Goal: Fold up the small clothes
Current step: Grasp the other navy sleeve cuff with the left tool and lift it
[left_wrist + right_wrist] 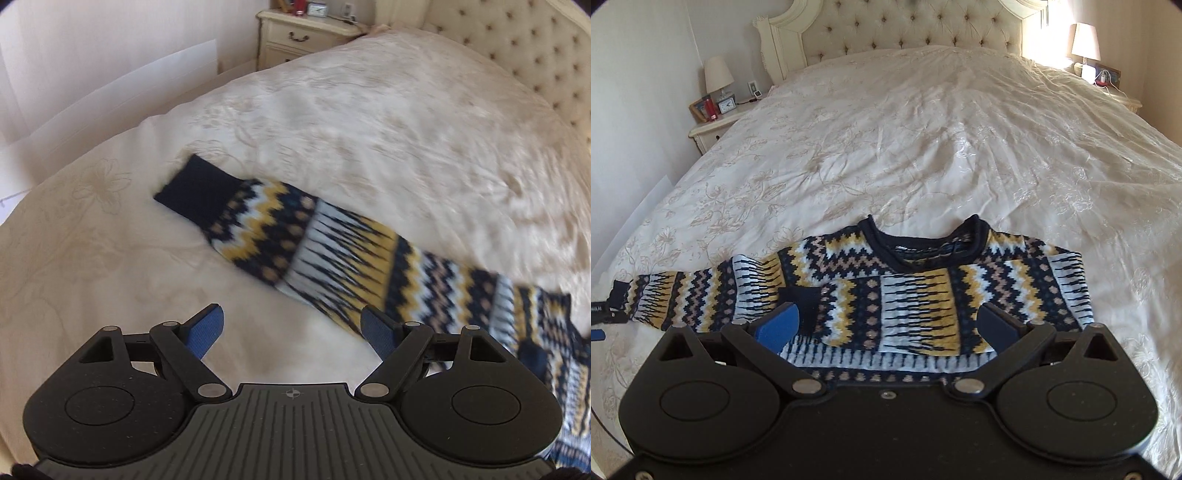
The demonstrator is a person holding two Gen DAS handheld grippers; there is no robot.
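A small knitted sweater [923,288] in navy, yellow, white and tan lies flat on the bed, neckline away from me. Its right sleeve is folded across the chest, its dark cuff [803,299] near the middle. Its left sleeve [332,251] stretches out straight, ending in a dark cuff [199,192]. My left gripper [293,325] is open and empty, hovering just in front of that sleeve. My right gripper [890,325] is open and empty, hovering over the sweater's lower front. The left gripper's tip [602,321] shows at the far left of the right wrist view.
The bed [923,129] has a cream embroidered cover and a tufted headboard [905,29]. A nightstand [716,125] with a lamp, clock and frames stands on the left, another lamp [1086,40] on the right. A white wall panel [110,92] runs beside the bed.
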